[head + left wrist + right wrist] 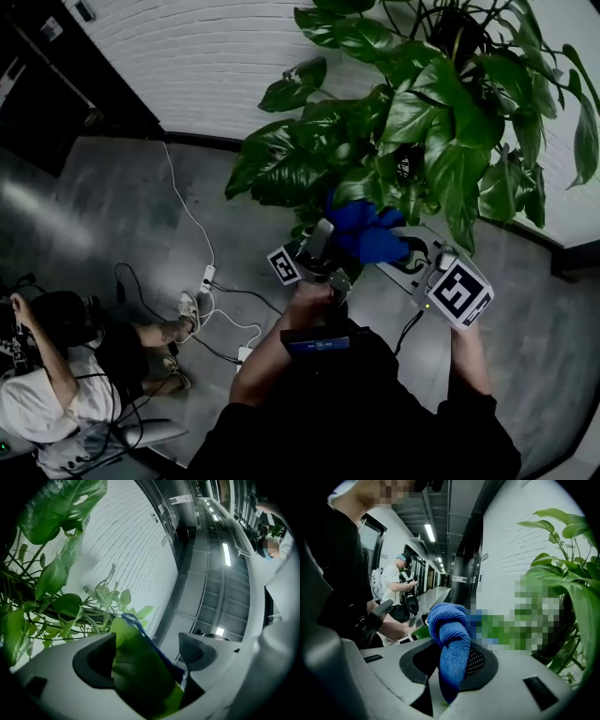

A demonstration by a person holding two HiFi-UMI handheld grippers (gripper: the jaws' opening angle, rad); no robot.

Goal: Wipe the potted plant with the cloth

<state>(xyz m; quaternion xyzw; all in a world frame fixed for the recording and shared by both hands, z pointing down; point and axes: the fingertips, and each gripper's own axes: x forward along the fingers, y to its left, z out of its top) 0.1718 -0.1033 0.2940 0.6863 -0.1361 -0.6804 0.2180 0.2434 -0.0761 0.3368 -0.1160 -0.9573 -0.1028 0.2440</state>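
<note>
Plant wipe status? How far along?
Done: blue cloth is clamped in the right gripper. In hand: one leaf lies between the open jaws of the left gripper, cloth against it. Left: other leaves of the potted plant; can't tell which are already wiped.

plant leaves (pixel 441 141) block ahead; open floor (pixel 112 206) to the left

The potted plant's (pixel 412 122) crown runs off the head view's top edge, and the leaf (pixel 140 672) lying between the left hand-held gripper's (pixel 147 641) jaws hides most of the blue cloth (pixel 136 623) behind it.
</note>
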